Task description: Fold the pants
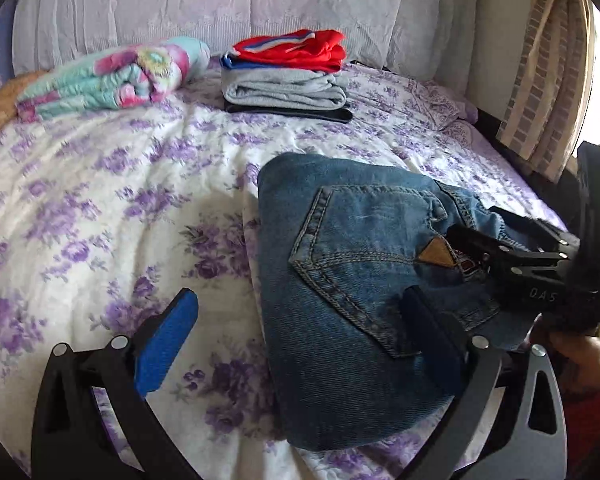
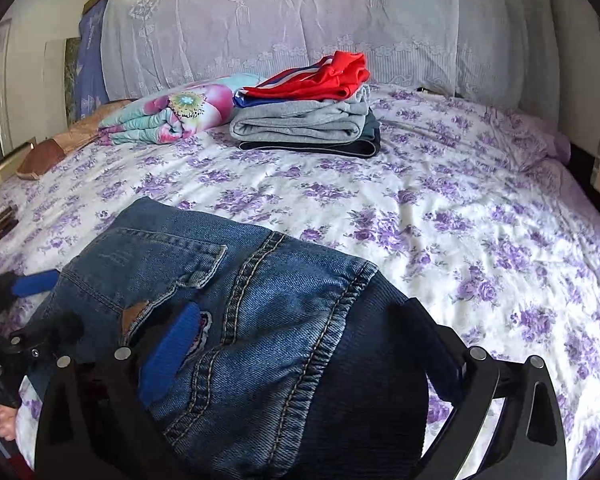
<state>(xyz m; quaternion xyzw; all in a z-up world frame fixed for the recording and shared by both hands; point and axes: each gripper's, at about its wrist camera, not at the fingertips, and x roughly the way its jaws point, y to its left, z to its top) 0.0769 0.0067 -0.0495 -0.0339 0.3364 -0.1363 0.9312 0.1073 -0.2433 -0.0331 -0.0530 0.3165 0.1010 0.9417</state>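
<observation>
Both tongs gape wide: left tongs (image 1: 300, 344) and right tongs (image 2: 304, 352) straddle the folded jeans (image 1: 340, 292), gripping nothing. A lopsided pinch could spill the folds across the bed (image 1: 100, 200).

Folded clothes stack (image 1: 286, 80) beside a rolled floral blanket (image 1: 112, 78), on purple-flowered bedsheet (image 1: 100, 184).

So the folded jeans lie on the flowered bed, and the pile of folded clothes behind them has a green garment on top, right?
Not green: the garment topping the pile is red, as the right wrist view shows. The folded jeans do lie on the flowered bed.
</observation>
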